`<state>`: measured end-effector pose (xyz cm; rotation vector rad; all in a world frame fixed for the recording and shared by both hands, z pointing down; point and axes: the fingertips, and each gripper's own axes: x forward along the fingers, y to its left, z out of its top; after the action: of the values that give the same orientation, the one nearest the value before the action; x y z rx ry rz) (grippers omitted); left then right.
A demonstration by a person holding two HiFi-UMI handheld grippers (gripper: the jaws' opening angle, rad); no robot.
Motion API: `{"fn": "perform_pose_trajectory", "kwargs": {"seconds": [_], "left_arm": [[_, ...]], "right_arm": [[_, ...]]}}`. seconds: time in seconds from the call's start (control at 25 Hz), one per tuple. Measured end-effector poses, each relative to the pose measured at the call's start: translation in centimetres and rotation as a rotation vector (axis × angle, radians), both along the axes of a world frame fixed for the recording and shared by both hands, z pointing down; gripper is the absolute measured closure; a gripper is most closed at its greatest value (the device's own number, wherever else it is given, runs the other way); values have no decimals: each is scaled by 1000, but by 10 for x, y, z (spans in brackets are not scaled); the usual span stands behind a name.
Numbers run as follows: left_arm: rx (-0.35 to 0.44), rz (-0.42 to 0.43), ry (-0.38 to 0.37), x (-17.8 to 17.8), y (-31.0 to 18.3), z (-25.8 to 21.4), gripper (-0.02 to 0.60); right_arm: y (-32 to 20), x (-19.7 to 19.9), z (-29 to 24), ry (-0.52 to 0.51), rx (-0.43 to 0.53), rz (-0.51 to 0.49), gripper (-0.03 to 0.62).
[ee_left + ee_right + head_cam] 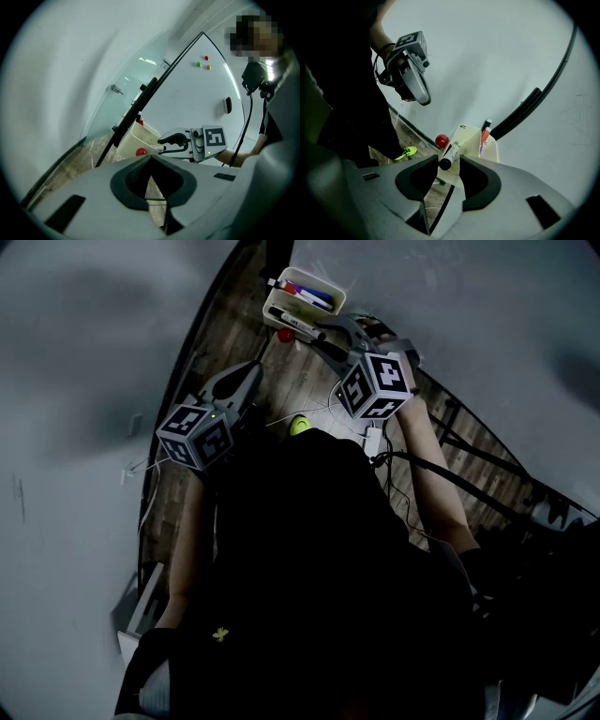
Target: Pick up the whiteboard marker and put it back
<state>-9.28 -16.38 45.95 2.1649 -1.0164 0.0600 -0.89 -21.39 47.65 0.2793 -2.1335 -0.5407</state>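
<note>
A whiteboard marker (pixel 298 326) (pixel 449 153), white with a black cap, slants over the near rim of the cream marker tray (pixel 278 304) (pixel 466 136) fixed to the whiteboard. My right gripper (pixel 325 337) (pixel 449 162) has its two pads against the marker's capped end and is shut on it; it also shows in the left gripper view as the right gripper (pixel 165 143) beside the tray (pixel 136 138). My left gripper (pixel 251 373) (pixel 150 158) hangs to the left, apart from the tray, its tips together with nothing held.
Other markers (pixel 311 294) (pixel 483 135) lie in the tray. A red ball (pixel 285 335) (pixel 442 140) sits beside it. The whiteboard (pixel 197 93) carries small magnets (pixel 206 63) and a dark eraser (pixel 228 104). A green shoe (pixel 299 425) stands on the wooden floor. A person stands behind.
</note>
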Motion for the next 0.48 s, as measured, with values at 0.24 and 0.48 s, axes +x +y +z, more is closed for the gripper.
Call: {"fn": "perform_pose_trajectory", "kwargs": {"seconds": [0.24,0.48], "left_arm": [[7,12,-10,5,-2,-1,549],[5,21,2,8,0,-3,549]], "right_arm": [[1,-1,3,15,-8,-37,471],[4,-1,4,15,-18,-47,485]]}}
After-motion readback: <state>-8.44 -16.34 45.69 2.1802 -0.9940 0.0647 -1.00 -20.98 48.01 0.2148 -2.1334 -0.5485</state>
